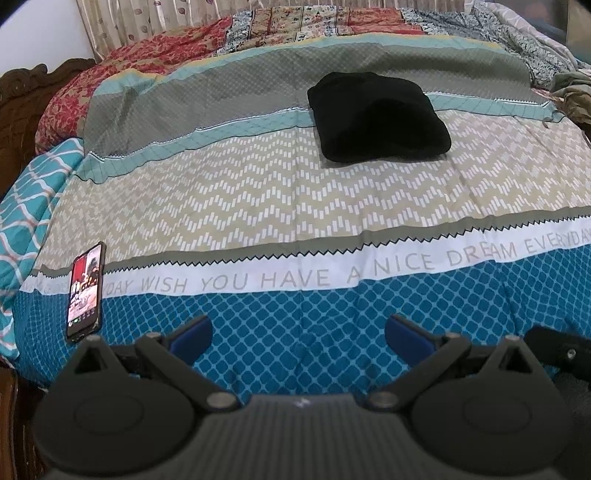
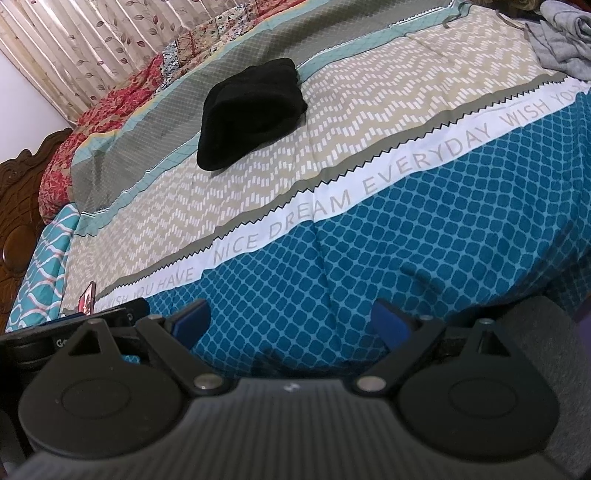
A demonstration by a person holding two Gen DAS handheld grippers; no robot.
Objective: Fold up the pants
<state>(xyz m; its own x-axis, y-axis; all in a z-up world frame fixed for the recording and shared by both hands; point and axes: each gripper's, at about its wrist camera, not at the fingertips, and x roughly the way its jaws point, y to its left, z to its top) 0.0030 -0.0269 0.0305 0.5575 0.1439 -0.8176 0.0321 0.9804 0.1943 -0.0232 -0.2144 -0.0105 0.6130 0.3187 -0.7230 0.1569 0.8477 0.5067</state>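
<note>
From the left wrist, the left claw (image 1: pixel 298 334) hangs spread wide and empty above the blue diamond band of the bedspread (image 1: pixel 258 206). The black pants (image 1: pixel 376 116) lie folded into a compact bundle well ahead, across the teal stripe. A phone (image 1: pixel 85 291) lies at the left edge.

From the right wrist, the right claw (image 2: pixel 291 323) is likewise parted and empty, the pants (image 2: pixel 251 110) far ahead-left, grey clothes (image 2: pixel 563 35) at the upper right.
</note>
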